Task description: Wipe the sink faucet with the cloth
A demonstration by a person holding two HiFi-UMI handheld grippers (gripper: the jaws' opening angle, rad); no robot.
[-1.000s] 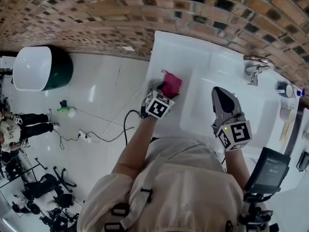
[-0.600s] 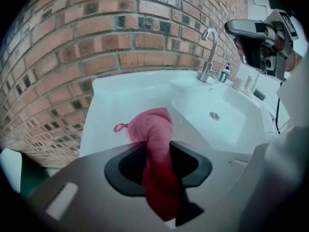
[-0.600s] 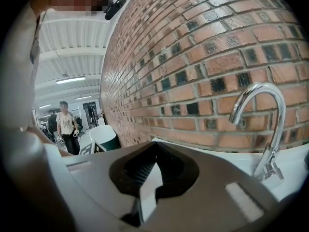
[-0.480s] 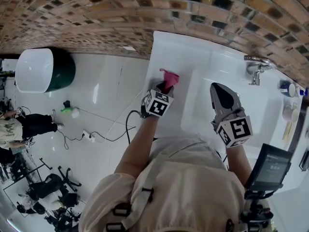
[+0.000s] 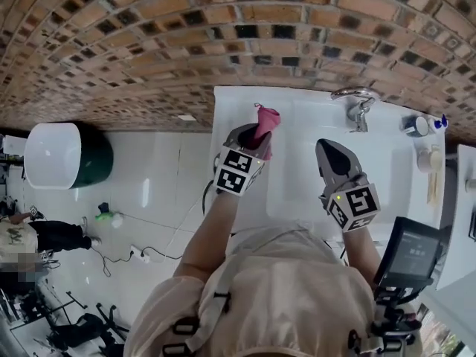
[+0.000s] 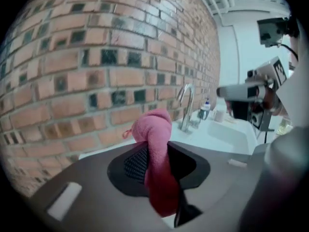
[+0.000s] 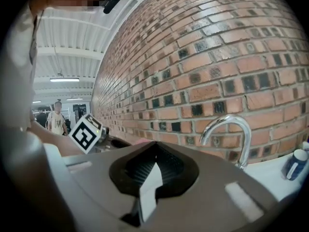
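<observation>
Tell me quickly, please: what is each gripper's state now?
Left gripper: closed on the pink cloth; its jaws have just been closing on it.
Right gripper: closed, holding nothing.

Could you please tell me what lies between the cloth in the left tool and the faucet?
Nothing but bare white sink: the head view shows only its surface between the cloth and the faucet, and the left gripper view agrees.

The cloth [image 6: 155,149] has its lower end hidden between the left gripper's [image 5: 251,138] jaws. In the head view's upper right, the containers [image 5: 416,125] beside the faucet [image 5: 355,101] are too small to identify. The person's shoulders [image 5: 297,274] cover the sink's [image 5: 297,162] near edge.
</observation>
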